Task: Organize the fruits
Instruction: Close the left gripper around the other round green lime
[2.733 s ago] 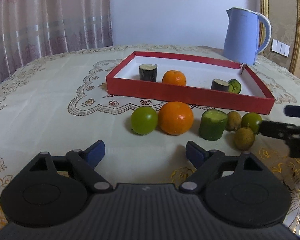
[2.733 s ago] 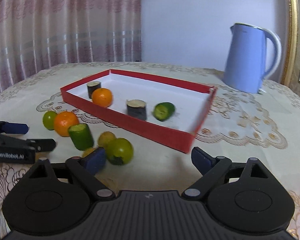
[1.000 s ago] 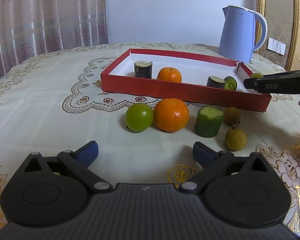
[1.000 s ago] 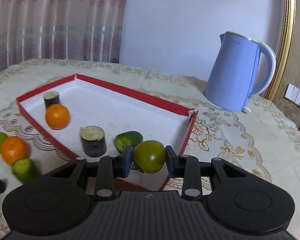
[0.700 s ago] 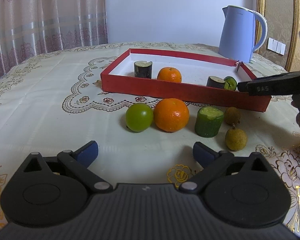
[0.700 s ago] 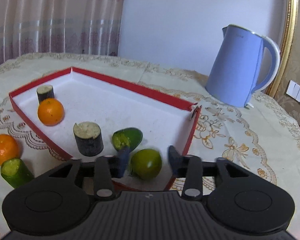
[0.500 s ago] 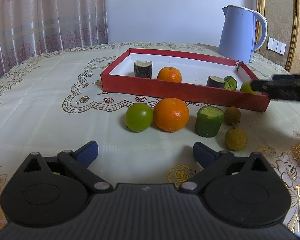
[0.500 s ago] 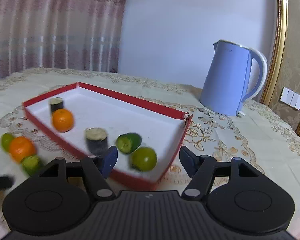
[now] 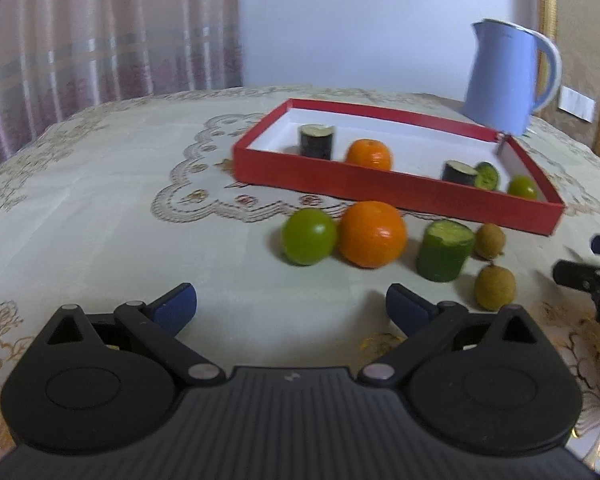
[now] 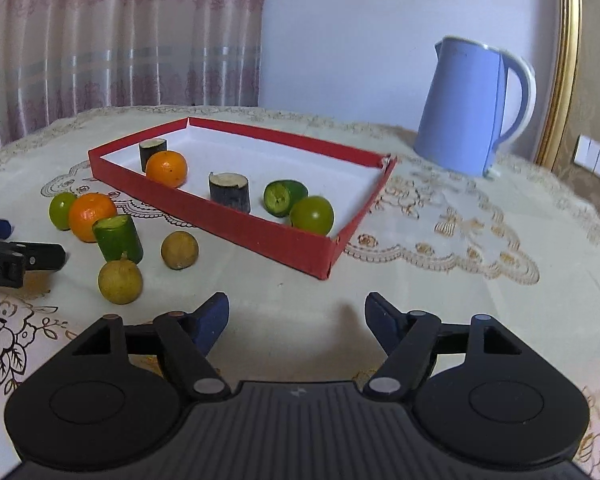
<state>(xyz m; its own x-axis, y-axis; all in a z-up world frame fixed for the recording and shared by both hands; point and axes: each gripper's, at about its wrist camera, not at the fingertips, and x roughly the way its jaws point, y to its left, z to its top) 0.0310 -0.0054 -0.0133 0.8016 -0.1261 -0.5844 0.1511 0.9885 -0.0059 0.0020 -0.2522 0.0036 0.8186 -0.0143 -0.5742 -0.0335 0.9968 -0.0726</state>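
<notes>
A red tray (image 10: 236, 224) (image 9: 380, 184) holds two dark cut pieces, an orange (image 10: 166, 168), a cut green piece (image 10: 284, 197) and a green fruit (image 10: 312, 215) in its near right corner. In front of the tray on the cloth lie a green fruit (image 9: 309, 236), an orange (image 9: 371, 233), a cut green cylinder (image 9: 444, 249) and two brown fruits (image 9: 494, 287) (image 9: 489, 235). My left gripper (image 9: 291, 307) is open and empty, short of this row. My right gripper (image 10: 296, 315) is open and empty, before the tray's near corner.
A blue kettle (image 10: 472, 108) stands behind the tray at the right. The patterned tablecloth (image 9: 100, 200) covers the table. Curtains hang at the back left. The right gripper's tip (image 9: 588, 276) shows at the right edge of the left wrist view.
My right gripper carried a green fruit over the tray, opened and left it in the tray's near right corner, then drew back and lower. My left gripper stayed open and barely moved.
</notes>
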